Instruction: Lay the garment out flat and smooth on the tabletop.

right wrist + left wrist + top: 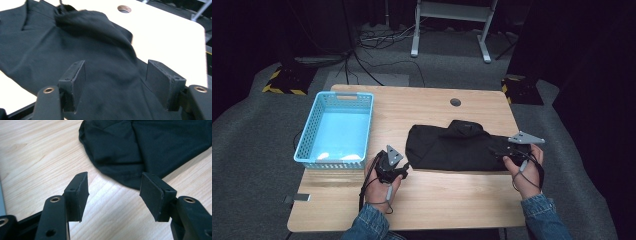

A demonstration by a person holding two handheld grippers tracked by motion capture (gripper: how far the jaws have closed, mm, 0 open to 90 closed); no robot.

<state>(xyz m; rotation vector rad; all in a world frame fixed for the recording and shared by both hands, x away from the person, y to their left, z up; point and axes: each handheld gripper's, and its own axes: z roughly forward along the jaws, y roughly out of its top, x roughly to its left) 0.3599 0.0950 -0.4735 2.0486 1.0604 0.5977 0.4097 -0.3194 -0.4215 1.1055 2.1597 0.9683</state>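
Note:
A folded black garment [452,146] lies across the middle and right of the wooden table [432,197]. My left gripper [404,169] sits just off the garment's near left corner, jaws open over bare wood, with the black cloth [140,147] a little beyond the tips of my left gripper [113,191]. My right gripper [499,154] hovers over the garment's right end; in the right gripper view its jaws stand open above the dark fabric [75,47] with nothing pinched between the pads of my right gripper [115,82].
A light blue plastic basket [307,145] stands at the table's left side, with something pale at its bottom. A round cable hole [455,102] sits near the far edge. Cables and a stand's white legs [484,47] lie on the floor beyond the table.

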